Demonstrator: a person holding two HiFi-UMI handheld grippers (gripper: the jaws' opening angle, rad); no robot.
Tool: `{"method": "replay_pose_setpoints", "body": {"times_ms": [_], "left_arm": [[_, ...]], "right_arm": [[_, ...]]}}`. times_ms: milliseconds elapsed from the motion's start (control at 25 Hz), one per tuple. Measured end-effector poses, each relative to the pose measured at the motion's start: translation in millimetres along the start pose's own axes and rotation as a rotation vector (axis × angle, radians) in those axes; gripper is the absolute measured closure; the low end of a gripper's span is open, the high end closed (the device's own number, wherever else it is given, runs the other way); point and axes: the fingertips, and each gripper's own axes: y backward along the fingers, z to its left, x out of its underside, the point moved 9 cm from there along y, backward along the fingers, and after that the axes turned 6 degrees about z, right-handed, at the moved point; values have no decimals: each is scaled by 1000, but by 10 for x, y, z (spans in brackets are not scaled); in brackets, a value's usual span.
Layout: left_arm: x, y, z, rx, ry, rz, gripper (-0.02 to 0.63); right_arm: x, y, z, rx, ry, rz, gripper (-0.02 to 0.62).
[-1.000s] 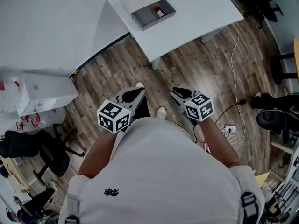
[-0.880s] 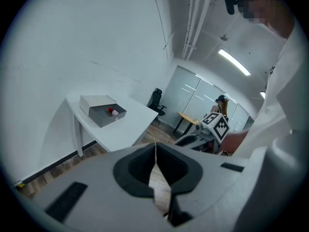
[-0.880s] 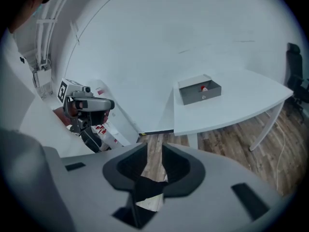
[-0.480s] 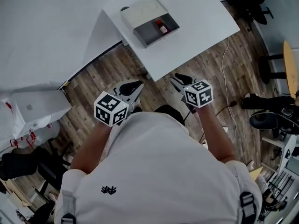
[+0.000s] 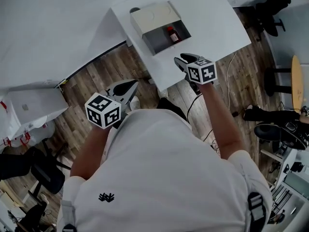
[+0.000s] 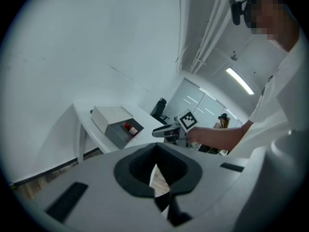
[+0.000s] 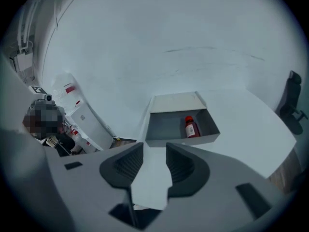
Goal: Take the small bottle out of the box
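Opening, empty: right hand-held gripper (image 7: 153, 153) jaws; head view hides gap.

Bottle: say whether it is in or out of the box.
In. The red-capped bottle sits on the floor of the open grey box.

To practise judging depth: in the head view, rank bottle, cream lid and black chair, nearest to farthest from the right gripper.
1. bottle, in the box just ahead of the right gripper, whose empty jaws have just been opening.
2. cream lid, behind the bottle.
3. black chair, far top right.
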Motion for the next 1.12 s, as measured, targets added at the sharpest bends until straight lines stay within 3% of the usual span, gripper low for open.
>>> {"method": "replay_pose_setpoints", "body": {"times_ms": [520, 1120], "left_arm": [[-398, -272, -119, -214, 1, -71, 600], [-468, -465, -275, -388, 68, -125, 600]], "right_arm": [[-683, -703, -912, -44, 91, 131, 390], [-726, -1392, -1253, -82, 173, 357, 348]]}}
